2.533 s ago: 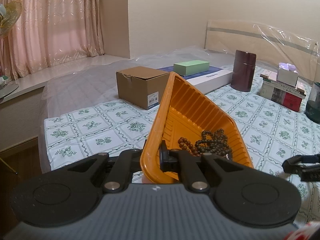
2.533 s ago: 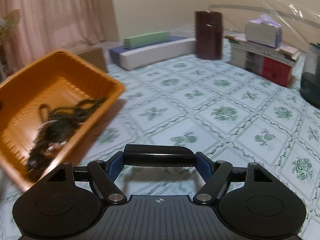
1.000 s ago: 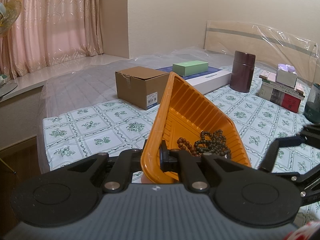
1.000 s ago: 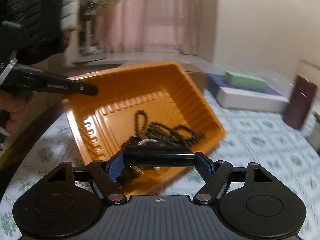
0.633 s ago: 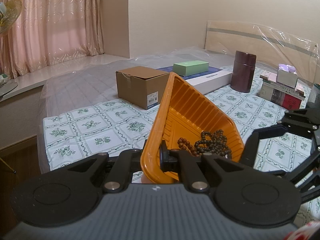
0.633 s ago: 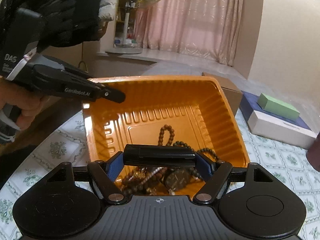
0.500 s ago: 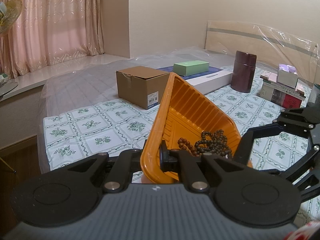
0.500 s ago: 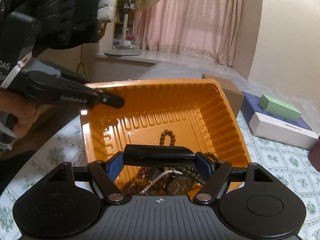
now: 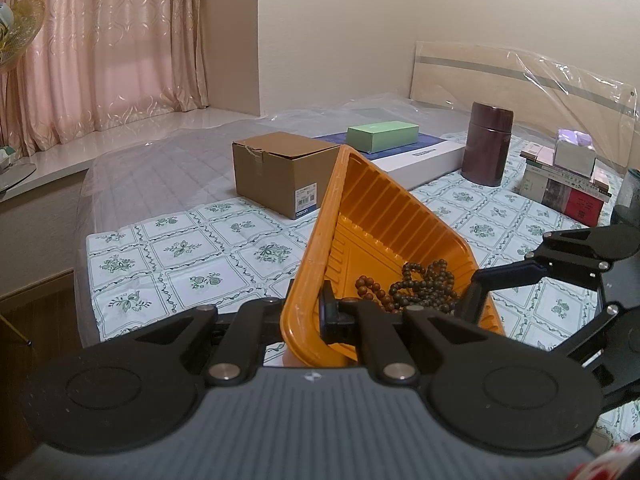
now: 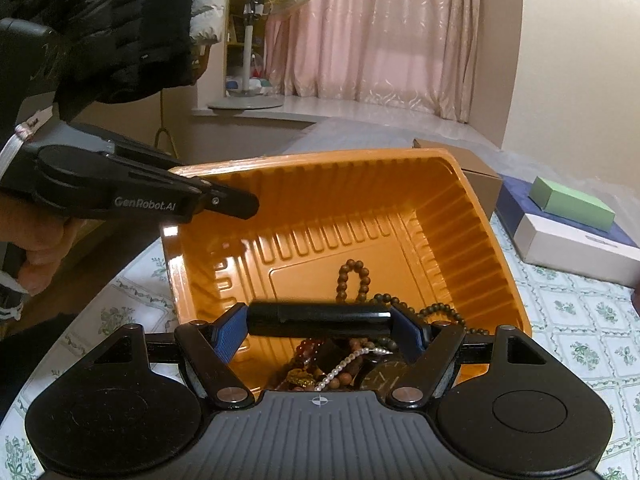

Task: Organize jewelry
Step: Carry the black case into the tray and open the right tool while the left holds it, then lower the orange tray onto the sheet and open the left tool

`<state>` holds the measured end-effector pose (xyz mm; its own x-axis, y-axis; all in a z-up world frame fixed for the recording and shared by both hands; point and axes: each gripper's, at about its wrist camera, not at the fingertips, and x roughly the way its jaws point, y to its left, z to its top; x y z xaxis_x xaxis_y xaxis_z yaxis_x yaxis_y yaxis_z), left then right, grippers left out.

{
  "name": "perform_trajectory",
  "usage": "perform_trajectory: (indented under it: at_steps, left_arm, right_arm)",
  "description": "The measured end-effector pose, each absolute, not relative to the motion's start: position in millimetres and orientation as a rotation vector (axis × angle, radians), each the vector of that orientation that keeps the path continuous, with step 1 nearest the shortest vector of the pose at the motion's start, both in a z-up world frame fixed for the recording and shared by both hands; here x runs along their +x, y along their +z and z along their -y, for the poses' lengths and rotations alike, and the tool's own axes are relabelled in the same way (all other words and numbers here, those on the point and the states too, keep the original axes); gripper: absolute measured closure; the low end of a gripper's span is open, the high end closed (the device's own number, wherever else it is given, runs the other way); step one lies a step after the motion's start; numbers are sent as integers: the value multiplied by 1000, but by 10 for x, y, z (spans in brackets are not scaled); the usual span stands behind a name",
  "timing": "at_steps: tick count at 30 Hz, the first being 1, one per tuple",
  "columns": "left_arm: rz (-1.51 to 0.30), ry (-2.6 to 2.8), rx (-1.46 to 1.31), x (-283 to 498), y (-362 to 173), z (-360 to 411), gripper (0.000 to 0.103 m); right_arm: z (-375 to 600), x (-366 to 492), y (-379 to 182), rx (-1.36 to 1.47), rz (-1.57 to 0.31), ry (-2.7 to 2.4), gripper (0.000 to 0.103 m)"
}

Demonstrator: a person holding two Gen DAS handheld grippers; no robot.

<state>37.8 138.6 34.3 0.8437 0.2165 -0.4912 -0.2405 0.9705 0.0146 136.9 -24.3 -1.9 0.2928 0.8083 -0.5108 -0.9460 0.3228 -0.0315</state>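
An orange plastic tray is tilted up on its side, with my left gripper shut on its rim. In the right wrist view the left gripper pinches the tray at its upper left corner. Brown and dark bead strings lie heaped in the low corner, along with a pearl strand and a watch. My right gripper is shut on a black cylinder held crosswise between its blue pads, just above the heap. It also shows in the left wrist view as the right gripper at the tray's right edge.
On the flower-patterned bed cover stand a brown cardboard box, a green box on a flat white box, a dark canister and stacked books. A person's black jacket fills the upper left.
My right gripper has swung from the open bed toward the tray and closed in over its low edge, the cylinder still held. The left gripper and tilted tray have stayed put.
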Motion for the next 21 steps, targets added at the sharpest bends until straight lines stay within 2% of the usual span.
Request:
perform_trajectory:
  at_steps: [21]
  left_arm:
    - [-512,239,-51,372,329,-1397,96]
  right_arm:
    - [627,1330,-39,-206,-509,1053,27]
